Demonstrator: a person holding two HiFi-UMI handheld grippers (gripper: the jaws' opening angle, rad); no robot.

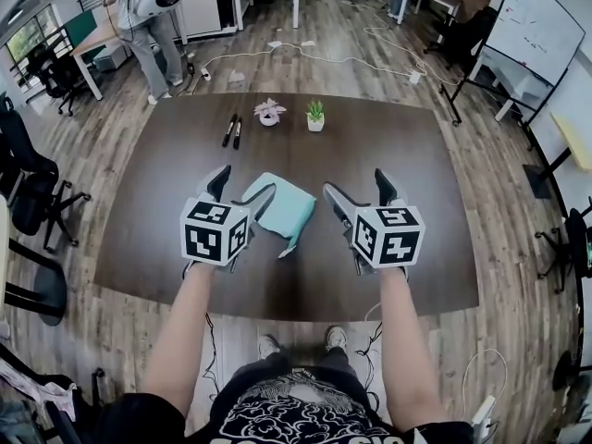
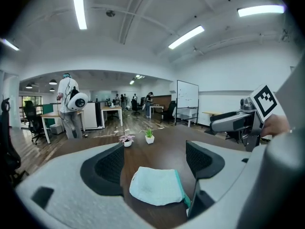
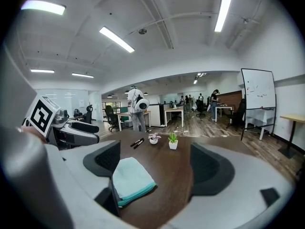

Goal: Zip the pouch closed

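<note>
On the dark table [image 1: 388, 146], the teal pouch [image 1: 285, 209] lies flat between your two grippers. Your left gripper [image 1: 245, 181] has its jaws spread at the pouch's left edge. Your right gripper [image 1: 355, 183] is spread too, just beside the right edge, and neither pinches anything.

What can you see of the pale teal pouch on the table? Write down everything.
The pouch is pale mint, soft and cloth-like, roughly rectangular, with a darker teal strip along one edge. It lies flat, slightly rumpled, on the dark wooden table between the left gripper and right gripper. Both have jaws apart; neither grips it. Whether its zip is open cannot be told.
</note>
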